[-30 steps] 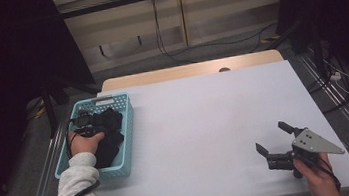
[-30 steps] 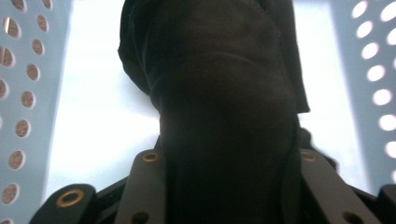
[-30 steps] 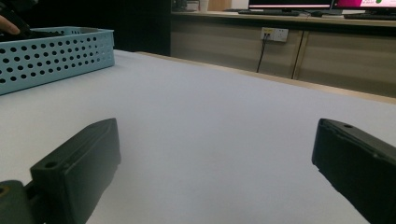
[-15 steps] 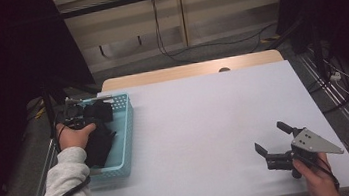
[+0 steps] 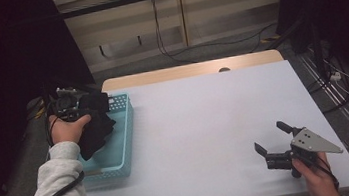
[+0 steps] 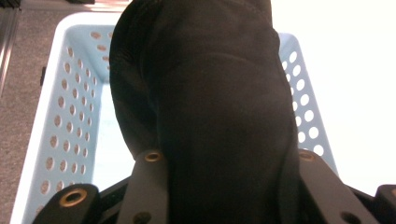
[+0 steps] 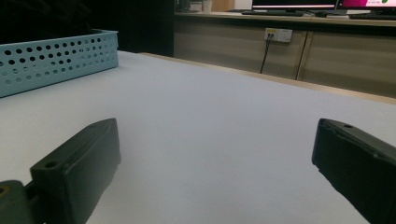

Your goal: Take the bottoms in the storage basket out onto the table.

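A black cloth [image 5: 97, 130] hangs over the light blue perforated basket [image 5: 119, 157] at the table's left edge. My left gripper [image 5: 96, 103] is shut on the cloth's top and holds it clear above the basket. In the left gripper view the black cloth [image 6: 219, 116] bulges between both jaws, with the basket [image 6: 70, 107] below it. My right gripper [image 5: 273, 138] stands open near the table's front right corner, low over the white tabletop [image 5: 206, 124], with nothing between its jaws. The right gripper view has the basket [image 7: 51, 58] far off at its left.
A wooden strip [image 5: 184, 71] runs along the table's far edge. Behind it are beige cabinets with cables [image 5: 164, 28] on the floor. Dark curtains stand at both sides. Metal rails [image 5: 344, 102] run along the floor at the right.
My left gripper has risen out of the basket, pulling the black cloth up with it. The right gripper has stayed in place.
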